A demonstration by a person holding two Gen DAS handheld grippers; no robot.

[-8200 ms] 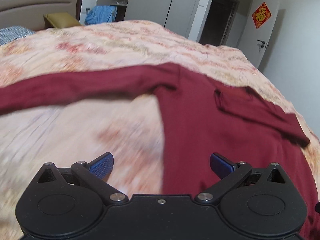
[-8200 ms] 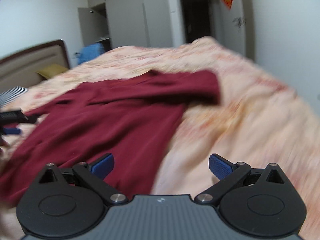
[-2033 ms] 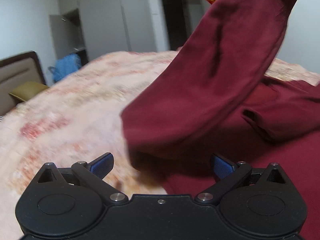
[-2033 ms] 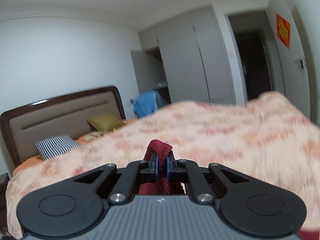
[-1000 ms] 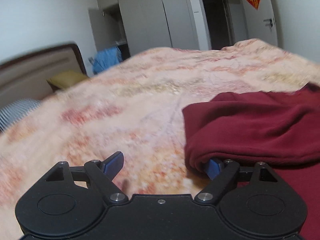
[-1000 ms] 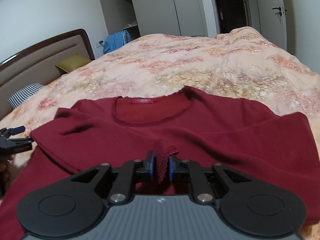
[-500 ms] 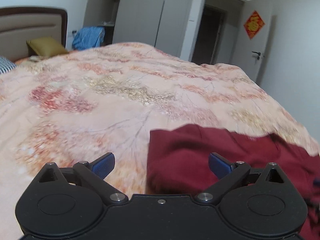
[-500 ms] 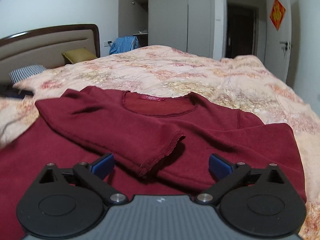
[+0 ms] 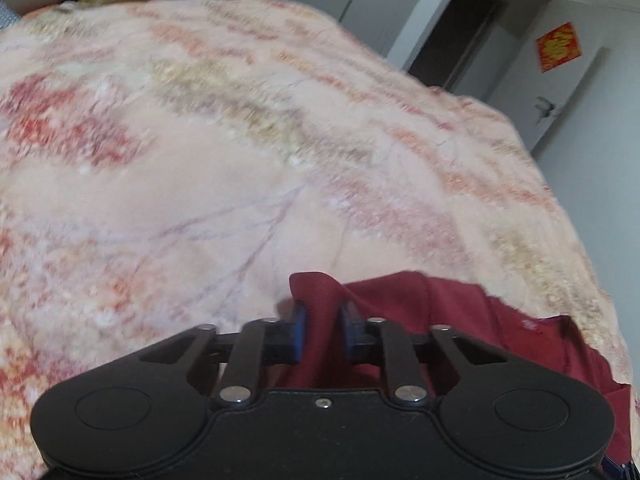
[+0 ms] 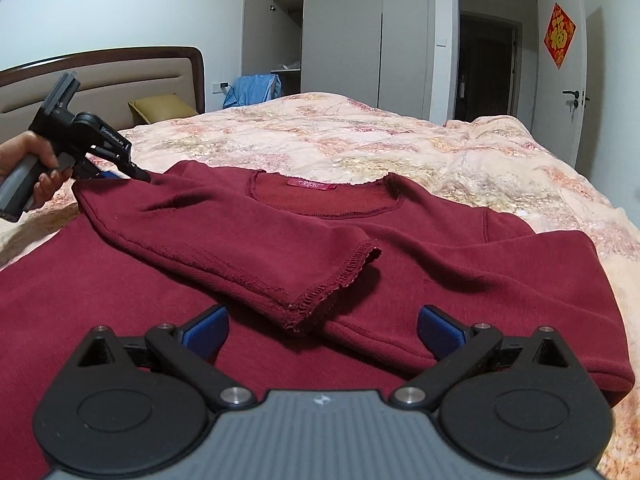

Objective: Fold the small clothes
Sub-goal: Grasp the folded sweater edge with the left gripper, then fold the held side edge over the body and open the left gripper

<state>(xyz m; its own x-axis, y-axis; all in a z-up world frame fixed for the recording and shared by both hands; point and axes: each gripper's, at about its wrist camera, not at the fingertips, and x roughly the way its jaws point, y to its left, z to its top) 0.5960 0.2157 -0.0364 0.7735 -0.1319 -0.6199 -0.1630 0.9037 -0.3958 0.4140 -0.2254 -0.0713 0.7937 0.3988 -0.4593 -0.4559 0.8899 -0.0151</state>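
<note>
Half a second ago both sets of fingers stood spread; now the left gripper (image 9: 322, 334) has its blue fingers (image 9: 299, 334) pinched on a fold of the maroon sweater (image 10: 280, 240) at the shoulder, at about 10 o'clock in the right wrist view. On the right gripper (image 10: 322, 332) the fingers (image 10: 206, 330) are wide apart and hold nothing, hovering just short of the sleeve cuff (image 10: 332, 284). Both sleeves lie crossed over the chest of the sweater, spread on the floral bed (image 10: 400, 140); the body folds look not yet done. A red neck label (image 10: 311, 185) at 12 o'clock is too small to read. At 2 o'clock, a red door hanging (image 10: 559, 36) bears the character 福.
</note>
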